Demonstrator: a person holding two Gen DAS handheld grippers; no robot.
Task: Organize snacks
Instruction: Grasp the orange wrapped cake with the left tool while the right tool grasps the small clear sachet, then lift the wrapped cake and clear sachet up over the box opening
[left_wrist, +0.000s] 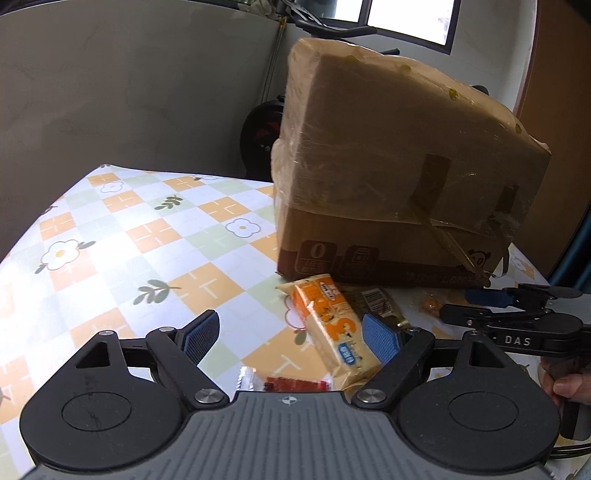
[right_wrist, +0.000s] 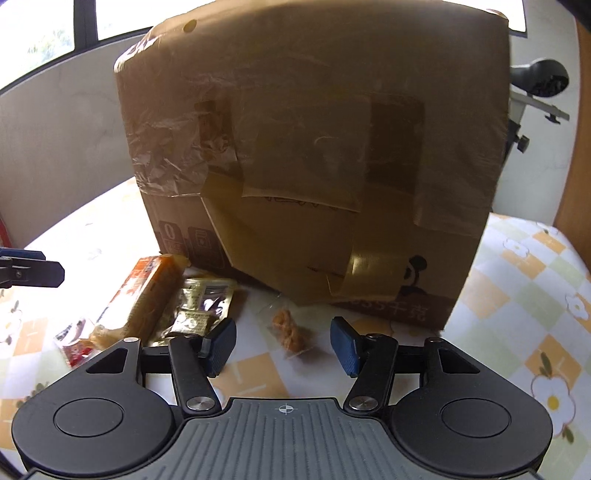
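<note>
We are taking the cardboard box (left_wrist: 388, 166) as our landmark; it is standing on the checked tablecloth (left_wrist: 147, 240), wrapped in clear film and patched with brown tape.

Snacks are lying in a loose cluster at the foot of the box's front face. The orange-and-cream packet (left_wrist: 332, 325) is lying nearest the box's lower left corner, one end almost touching it. Just to its right, a gold foil packet (right_wrist: 201, 306) is sitting partly tucked against it. Farther from the box than the orange-and-cream packet, a small red sachet (left_wrist: 295, 384) is lying flat on the cloth. In front of the middle of the box, a clear bag of orange-brown pieces (right_wrist: 290, 332) is resting by itself, apart from the other three.

We are holding the left gripper (left_wrist: 291, 334) in front of the box's left corner, jaws spread wide and gripping nothing. The orange-and-cream packet is showing between the blue pads (left_wrist: 199, 336), but the pads are not pressing on it.

We are holding the right gripper (right_wrist: 282, 345) in front of the box's middle, jaws parted about halfway and released. The clear bag is showing in the gap between its pads (right_wrist: 221, 345), untouched by either one.

A hand (left_wrist: 565, 387) is gripping the right gripper's handle, seen at the edge of the left wrist view.
</note>
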